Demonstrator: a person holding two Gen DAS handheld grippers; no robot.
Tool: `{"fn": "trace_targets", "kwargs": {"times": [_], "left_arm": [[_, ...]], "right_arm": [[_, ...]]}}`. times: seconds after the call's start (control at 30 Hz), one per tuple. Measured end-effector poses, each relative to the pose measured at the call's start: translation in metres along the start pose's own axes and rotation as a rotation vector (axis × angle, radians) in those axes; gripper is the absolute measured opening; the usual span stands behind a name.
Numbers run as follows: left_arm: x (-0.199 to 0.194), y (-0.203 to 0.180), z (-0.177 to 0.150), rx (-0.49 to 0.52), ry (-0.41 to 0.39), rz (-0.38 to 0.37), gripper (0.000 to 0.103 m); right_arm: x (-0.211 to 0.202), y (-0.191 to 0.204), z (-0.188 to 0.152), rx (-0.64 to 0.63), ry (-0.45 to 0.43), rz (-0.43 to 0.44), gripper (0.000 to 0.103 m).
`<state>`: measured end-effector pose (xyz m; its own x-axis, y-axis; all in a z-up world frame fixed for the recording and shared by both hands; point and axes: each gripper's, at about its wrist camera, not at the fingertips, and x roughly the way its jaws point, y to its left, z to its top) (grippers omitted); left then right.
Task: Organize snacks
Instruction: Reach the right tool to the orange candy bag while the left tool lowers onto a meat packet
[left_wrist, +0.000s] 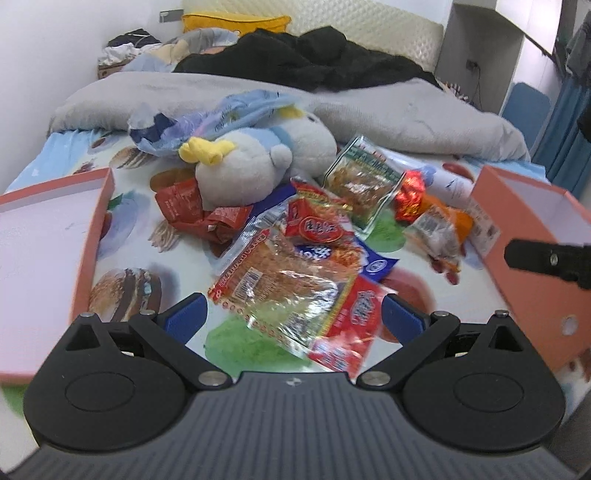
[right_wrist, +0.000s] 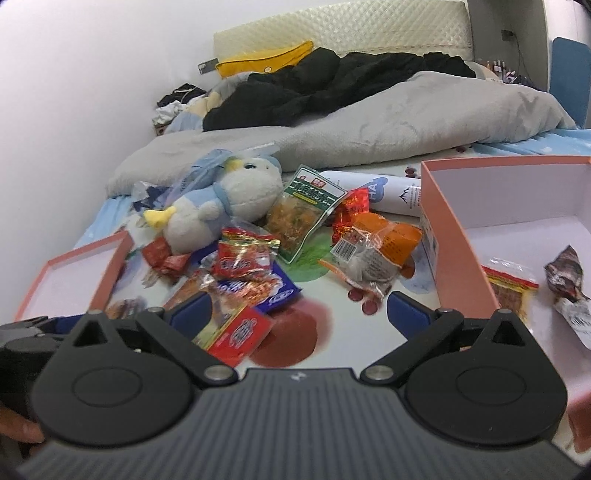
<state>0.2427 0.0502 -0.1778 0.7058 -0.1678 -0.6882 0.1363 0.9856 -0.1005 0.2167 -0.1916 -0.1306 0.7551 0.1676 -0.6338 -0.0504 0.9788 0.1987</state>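
A pile of snack packets lies on the printed bed sheet. In the left wrist view my left gripper (left_wrist: 293, 319) is open, its blue fingertips on either side of a clear packet of reddish snack (left_wrist: 280, 284) and a red packet (left_wrist: 351, 325). A green-labelled packet (left_wrist: 360, 181) and an orange packet (left_wrist: 437, 225) lie farther back. In the right wrist view my right gripper (right_wrist: 301, 314) is open and empty over the sheet, right of the red packet (right_wrist: 240, 332). The pink box (right_wrist: 458, 236) at right holds a clear-red packet (right_wrist: 508, 291) and a dark packet (right_wrist: 567, 280).
A shallow pink lid (left_wrist: 40, 240) lies at left. A plush penguin (left_wrist: 251, 162) and a white bottle (right_wrist: 380, 192) lie behind the pile. A grey duvet (left_wrist: 369, 107) and black clothes (left_wrist: 306, 59) cover the far bed. The right gripper's tip (left_wrist: 546, 258) shows at right.
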Motion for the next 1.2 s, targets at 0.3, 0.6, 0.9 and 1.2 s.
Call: {"fn": "trace_targets", "kwargs": {"times": [0.3, 0.6, 0.9, 1.2], "left_arm": [[0.066, 0.02, 0.005, 0.056, 0.05, -0.031, 0.102], [0.101, 0.037, 0.016, 0.074, 0.048, -0.099, 0.102], [0.12, 0.039, 0.02, 0.081, 0.043, -0.13, 0.102], [0.13, 0.037, 0.02, 0.129, 0.062, -0.133, 0.099]], "right_arm": [[0.072, -0.006, 0.004, 0.073, 0.034, -0.092, 0.102], [0.121, -0.013, 0.013, 0.108, -0.006, -0.256, 0.102], [0.158, -0.022, 0.019, 0.103, 0.023, -0.358, 0.102], [0.177, -0.034, 0.012, 0.098, 0.064, -0.347, 0.102]]}}
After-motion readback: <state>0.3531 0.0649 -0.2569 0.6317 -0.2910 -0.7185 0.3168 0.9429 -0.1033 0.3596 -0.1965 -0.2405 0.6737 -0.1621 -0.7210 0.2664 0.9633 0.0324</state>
